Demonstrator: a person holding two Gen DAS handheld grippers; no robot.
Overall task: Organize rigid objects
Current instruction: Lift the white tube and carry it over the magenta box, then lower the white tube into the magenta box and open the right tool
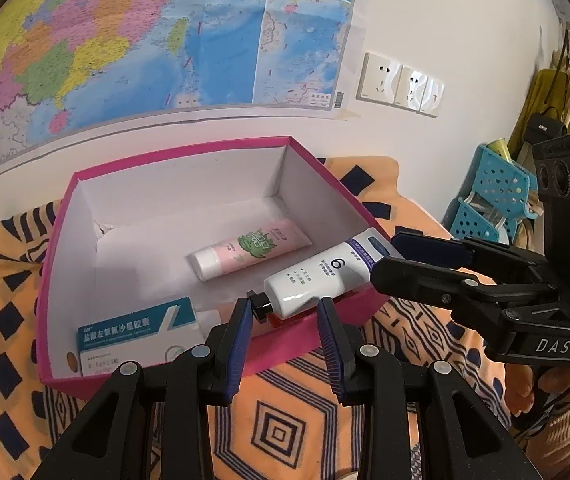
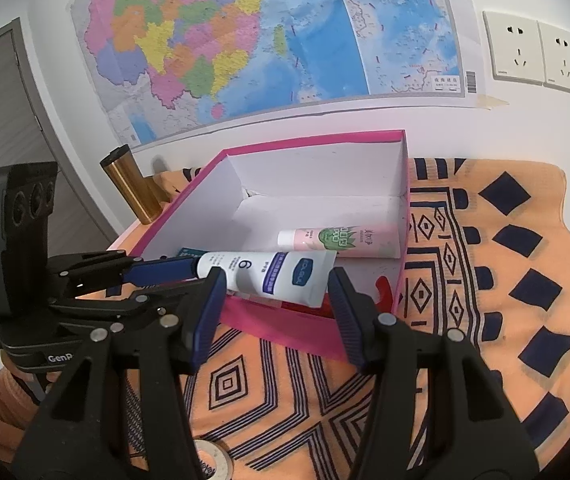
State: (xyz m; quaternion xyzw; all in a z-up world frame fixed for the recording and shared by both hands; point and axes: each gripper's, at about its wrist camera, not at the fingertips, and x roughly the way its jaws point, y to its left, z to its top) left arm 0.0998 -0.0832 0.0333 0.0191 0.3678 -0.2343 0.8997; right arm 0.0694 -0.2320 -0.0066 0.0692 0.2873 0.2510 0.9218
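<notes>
A white tube (image 1: 317, 276) (image 2: 261, 272) with a black cap (image 1: 261, 306) hangs slanted over the near rim of an open pink box (image 1: 189, 152) (image 2: 309, 138). My left gripper (image 1: 285, 306) (image 2: 189, 274) is shut on its cap end, one pad on the cap and the other against the shoulder. My right gripper (image 1: 383, 256) (image 2: 275, 278) comes in from the right and is shut on the flat tail end. Inside the box lie a pink tube (image 1: 253, 250) (image 2: 337, 240) and a teal-and-white medicine carton (image 1: 137, 332) (image 2: 185, 252).
The box stands on an orange patterned cloth (image 1: 285, 420) (image 2: 485, 280) against a wall with a map and sockets (image 1: 401, 84). A gold cylinder (image 2: 133, 188) stands left of the box. Blue perforated baskets (image 1: 493, 196) sit at the far right. A hand (image 1: 525, 392) holds the right gripper.
</notes>
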